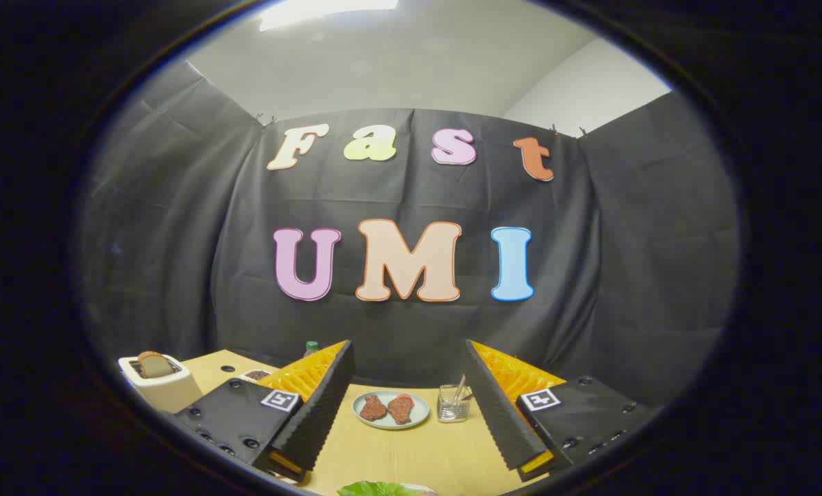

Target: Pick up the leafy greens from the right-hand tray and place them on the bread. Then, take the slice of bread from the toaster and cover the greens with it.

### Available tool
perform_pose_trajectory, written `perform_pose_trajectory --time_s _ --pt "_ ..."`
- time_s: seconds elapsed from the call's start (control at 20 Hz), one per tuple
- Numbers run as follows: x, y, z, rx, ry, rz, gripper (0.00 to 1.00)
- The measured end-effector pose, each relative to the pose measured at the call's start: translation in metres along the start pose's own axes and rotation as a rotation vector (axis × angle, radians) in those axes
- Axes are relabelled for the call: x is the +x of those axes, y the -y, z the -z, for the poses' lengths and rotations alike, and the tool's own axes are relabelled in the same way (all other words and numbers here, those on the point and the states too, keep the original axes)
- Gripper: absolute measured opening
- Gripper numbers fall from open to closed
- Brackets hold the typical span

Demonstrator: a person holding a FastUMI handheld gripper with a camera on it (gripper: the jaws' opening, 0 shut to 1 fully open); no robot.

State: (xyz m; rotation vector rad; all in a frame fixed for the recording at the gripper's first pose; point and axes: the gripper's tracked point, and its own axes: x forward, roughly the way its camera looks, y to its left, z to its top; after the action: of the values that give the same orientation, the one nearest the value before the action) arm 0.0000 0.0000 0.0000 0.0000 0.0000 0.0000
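My gripper (411, 386) hangs above a pale wooden table (411, 455), its two ribbed, wedge-shaped fingers (314, 413) spread wide apart with nothing between them. A square black-and-white marker tag (280, 400) sits on each finger's base.

Beyond the fingers, framed in the gap, a round, pale blue-grey plate (391, 410) carries two reddish-brown, rough-textured pieces of meat (386, 408) lying side by side. Just beside the plate stands a clear glass cup (453, 404) with slim utensils leaning in it.

Off past my left finger, a boxy cream toaster (157, 383) sits at the table's corner, a brown-crusted slice of bread (151, 364) standing upright in its slot with its rounded top poking out.

Close under the fingers, a crinkled edge of the leafy greens (376, 489) shows; too little is visible to tell which way they lie. A green bottle cap (311, 346) peeks over my left finger, and a small dish of dark bits (255, 375) rests near it.
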Motion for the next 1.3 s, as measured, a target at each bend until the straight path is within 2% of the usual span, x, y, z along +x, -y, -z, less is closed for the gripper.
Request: perform_pose_trajectory --time_s 0.9,1.3 --pt "-0.003 0.021 -0.002 0.036 0.013 0.027 1.0" --pt "0.0 0.018 0.0 0.011 0.009 -0.027 1.0"
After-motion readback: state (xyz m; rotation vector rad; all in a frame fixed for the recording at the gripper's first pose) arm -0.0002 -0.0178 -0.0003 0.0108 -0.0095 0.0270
